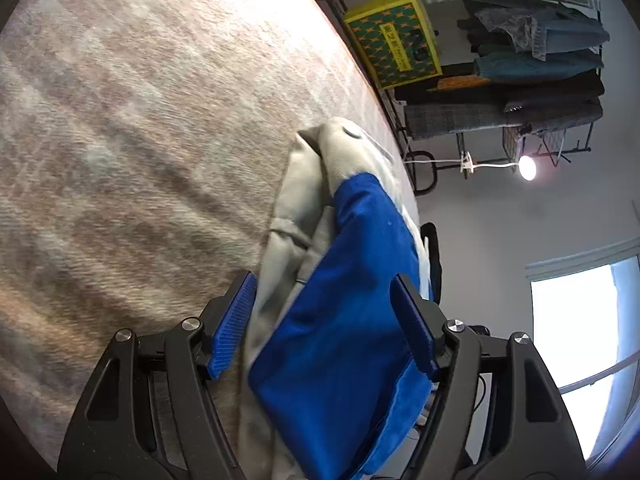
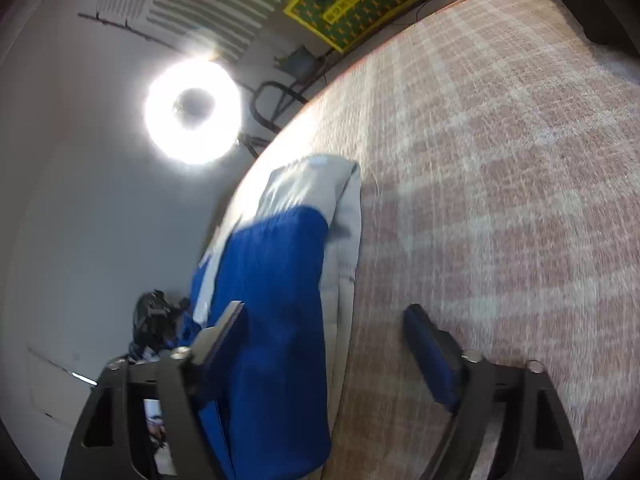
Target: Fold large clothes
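Note:
A blue and light grey garment (image 1: 340,280) lies folded in a narrow stack near the edge of the checked pink-beige cloth surface (image 1: 140,140). My left gripper (image 1: 328,312) is open, its blue-padded fingers (image 1: 234,324) straddling the garment without pinching it. In the right wrist view the same garment (image 2: 276,300) runs up between the fingers. My right gripper (image 2: 332,340) is open and wide, one finger on the garment's far side, the other over the checked surface (image 2: 500,200).
A rack of hung and stacked clothes (image 1: 540,64) stands beyond the surface edge, with a yellow-green patterned box (image 1: 392,40) beside it. A ring light (image 2: 194,112) glares at the left. A window (image 1: 588,340) is at the right.

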The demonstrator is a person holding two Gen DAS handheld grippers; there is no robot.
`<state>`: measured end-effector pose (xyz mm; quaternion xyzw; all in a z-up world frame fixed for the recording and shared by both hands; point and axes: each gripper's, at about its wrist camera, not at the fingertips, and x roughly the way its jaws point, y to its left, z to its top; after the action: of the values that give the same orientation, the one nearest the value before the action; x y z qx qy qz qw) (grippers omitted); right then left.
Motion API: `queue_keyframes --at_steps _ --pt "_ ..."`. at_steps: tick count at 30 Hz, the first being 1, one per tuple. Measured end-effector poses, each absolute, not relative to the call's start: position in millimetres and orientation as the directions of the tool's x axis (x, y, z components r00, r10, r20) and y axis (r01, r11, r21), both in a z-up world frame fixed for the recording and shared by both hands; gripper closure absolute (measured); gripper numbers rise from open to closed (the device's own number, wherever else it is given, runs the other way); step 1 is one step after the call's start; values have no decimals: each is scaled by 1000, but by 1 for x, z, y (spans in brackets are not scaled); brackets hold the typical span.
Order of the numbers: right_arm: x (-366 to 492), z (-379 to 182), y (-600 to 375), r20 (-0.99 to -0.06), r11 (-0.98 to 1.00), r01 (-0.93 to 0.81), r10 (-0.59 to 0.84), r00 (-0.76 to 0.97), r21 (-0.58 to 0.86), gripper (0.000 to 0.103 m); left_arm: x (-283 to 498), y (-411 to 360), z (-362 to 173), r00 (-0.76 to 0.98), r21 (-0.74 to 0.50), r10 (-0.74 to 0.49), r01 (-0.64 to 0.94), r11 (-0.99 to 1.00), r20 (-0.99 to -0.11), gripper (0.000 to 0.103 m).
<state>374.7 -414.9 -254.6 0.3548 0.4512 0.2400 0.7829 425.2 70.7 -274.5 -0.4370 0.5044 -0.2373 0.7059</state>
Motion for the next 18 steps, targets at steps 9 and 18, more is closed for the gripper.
queue_keyframes --at_steps 9,18 --pt "391 -271 -402 -467 535 -47 774 428 844 66 423 57 -256 378 -851 -773 -92 517 -510 40" --pt "391 -265 -396 -496 564 -55 764 412 824 49 425 64 -275 351 -834 -763 -119 539 -543 37"
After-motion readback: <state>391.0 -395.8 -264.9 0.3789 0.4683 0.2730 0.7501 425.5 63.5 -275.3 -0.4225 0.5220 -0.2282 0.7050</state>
